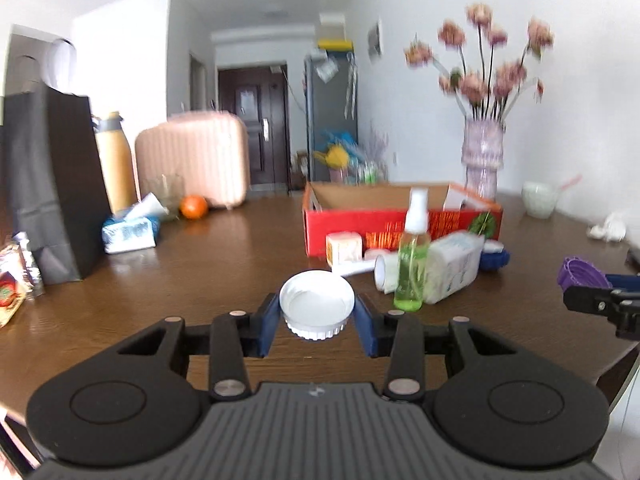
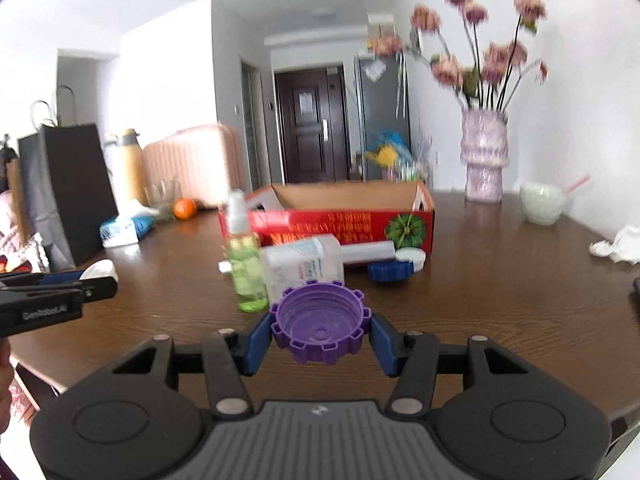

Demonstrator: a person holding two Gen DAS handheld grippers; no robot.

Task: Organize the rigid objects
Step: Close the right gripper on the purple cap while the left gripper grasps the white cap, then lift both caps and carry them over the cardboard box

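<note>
1. Left gripper [image 1: 317, 322]: fingers pinching a white lid [image 1: 317, 304] from both sides, open side up, held above the brown surface [image 1: 224, 264].
2. Right gripper [image 2: 321, 338]: fingers pinching a purple notched cap [image 2: 320, 322], open side up, also off the surface.
3. Red cardboard box [image 2: 340, 226] sits open-topped at mid-surface, well ahead of both grippers.
4. In front of the box: green spray bottle [image 2: 244, 256] upright, white plastic bottle [image 2: 302, 266] lying on its side beside it, blue cap [image 2: 390, 271] with a white lid [image 2: 411, 257] touching it.
5. Small white carton [image 1: 344, 249] stands just left of that cluster.
6. Vase of flowers [image 2: 484, 156] behind the box.
</note>
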